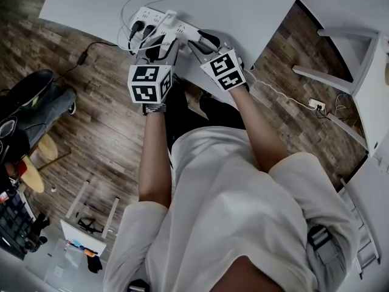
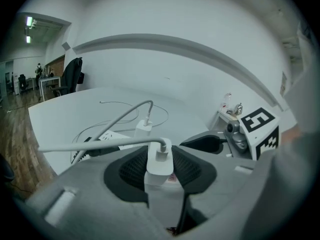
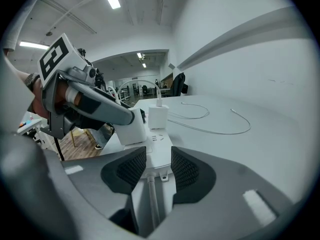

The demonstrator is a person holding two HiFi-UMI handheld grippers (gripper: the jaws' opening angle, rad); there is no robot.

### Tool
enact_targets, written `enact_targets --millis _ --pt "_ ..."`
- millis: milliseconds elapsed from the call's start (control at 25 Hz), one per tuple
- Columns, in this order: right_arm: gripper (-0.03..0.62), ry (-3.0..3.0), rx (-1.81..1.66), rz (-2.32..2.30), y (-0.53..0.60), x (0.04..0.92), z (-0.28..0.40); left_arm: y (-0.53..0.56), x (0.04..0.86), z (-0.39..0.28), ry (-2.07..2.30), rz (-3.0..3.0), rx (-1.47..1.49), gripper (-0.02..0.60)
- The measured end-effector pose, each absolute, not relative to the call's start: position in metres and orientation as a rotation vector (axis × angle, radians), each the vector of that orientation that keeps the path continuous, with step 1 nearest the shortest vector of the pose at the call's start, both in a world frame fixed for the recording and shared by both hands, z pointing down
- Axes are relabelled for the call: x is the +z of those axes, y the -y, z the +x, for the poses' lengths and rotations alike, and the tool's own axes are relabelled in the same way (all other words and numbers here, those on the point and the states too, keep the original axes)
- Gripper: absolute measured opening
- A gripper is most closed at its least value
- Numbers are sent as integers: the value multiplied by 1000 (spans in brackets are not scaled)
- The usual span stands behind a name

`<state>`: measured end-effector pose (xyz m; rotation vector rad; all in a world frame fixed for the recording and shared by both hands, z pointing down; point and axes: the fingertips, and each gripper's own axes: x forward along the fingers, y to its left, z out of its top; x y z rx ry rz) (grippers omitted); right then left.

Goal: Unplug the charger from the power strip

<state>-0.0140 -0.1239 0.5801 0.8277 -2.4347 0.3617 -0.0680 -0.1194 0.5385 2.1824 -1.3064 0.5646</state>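
The ribbed pads [image 2: 131, 170] of my left gripper [image 2: 160, 170] sit closest to the lens, clamped on the two sides of the white charger [image 2: 159, 156]; its cable [image 2: 90, 146] leaves the top and runs off to the left; in my other hand, the right gripper [image 3: 152, 170] has its jaws pressed against the near end of the power strip [image 3: 156, 151], where the strip's own cord comes out, pinning it on the white table [image 3: 260, 134]; so both grips that the job needs are made, I judge; in the right gripper view the charger I hold stands just beside a second charger [image 3: 159, 116] that is plugged in further along the strip; its base looks level with the strip's face, so I take it as not yet pulled, though I cannot see the prongs to be sure; what is left is the pull itself: draw the charger straight away from the strip while my right side holds the strip down, then check that the prongs are clear
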Motion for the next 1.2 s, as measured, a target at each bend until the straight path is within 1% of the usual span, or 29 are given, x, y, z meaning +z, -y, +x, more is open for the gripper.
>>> enact_targets --millis 80,240,320,400,520,680,760,920,1000,1080,1200 --pt "158 2436 362 830 123 580 -14 118 538 -67 1315 2202 612 146" --pt "158 2436 360 834 123 580 -14 116 538 -60 1334 2275 823 142" --pt "158 2435 362 835 123 580 -14 116 538 -59 1335 2282 863 141" --pt "158 2434 363 835 123 580 -15 116 539 -61 1330 2259 817 142" --pt "158 2434 363 830 123 580 -14 116 539 -66 1314 2196 664 144" --pt "158 2433 361 829 123 580 -14 117 538 -69 1296 2166 573 147" --pt "158 2433 362 828 123 581 -14 117 539 -69 1299 2176 597 147" --pt "158 2432 360 833 123 581 -14 117 537 -61 1318 2261 817 143" --pt "158 2431 359 835 123 581 -14 117 537 -59 1323 2275 866 143" --pt "158 2431 359 835 123 581 -14 117 538 -60 1318 2256 834 143" --pt "158 2431 358 833 123 581 -14 117 538 -67 1305 2183 684 143"
